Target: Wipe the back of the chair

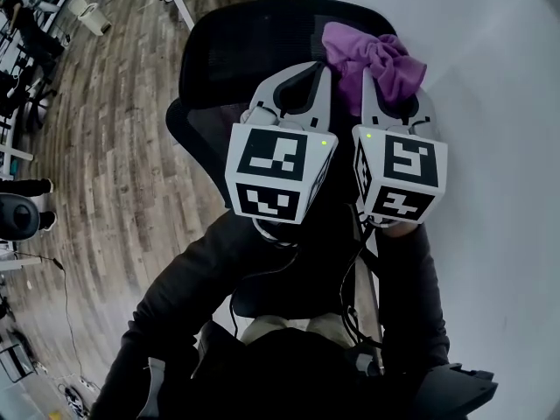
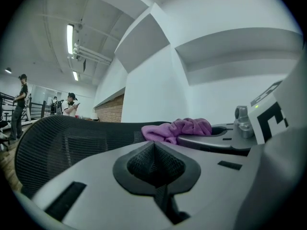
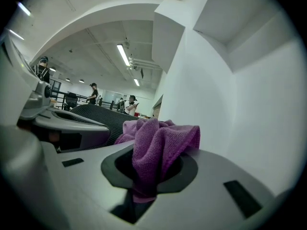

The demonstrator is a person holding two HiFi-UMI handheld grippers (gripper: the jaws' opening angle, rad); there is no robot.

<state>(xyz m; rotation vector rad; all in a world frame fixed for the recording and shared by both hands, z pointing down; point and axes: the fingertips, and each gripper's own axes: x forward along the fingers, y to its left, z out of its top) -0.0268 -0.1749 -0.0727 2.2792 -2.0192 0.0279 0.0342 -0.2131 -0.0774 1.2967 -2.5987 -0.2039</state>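
Right gripper (image 1: pixel 392 90) is clamped shut on a bunched purple microfiber cloth (image 1: pixel 372 59), held at the top corner of the black mesh chair back (image 1: pixel 227 51), beside the white wall (image 1: pixel 490 103). Left gripper (image 1: pixel 302 81) is closed and empty above the mesh. Wiping looks barely begun. Next move likely calls for pressing the cloth flat and sweeping across the mesh.

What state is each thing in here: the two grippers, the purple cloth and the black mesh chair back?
Left gripper: shut, nothing between its jaws, held above the chair back.
Right gripper: shut on the cloth.
Purple microfibre cloth: bunched up, pinched at one end, the rest heaped over the chair's top edge.
Black mesh chair back: upright, the cloth at one end of its top edge.
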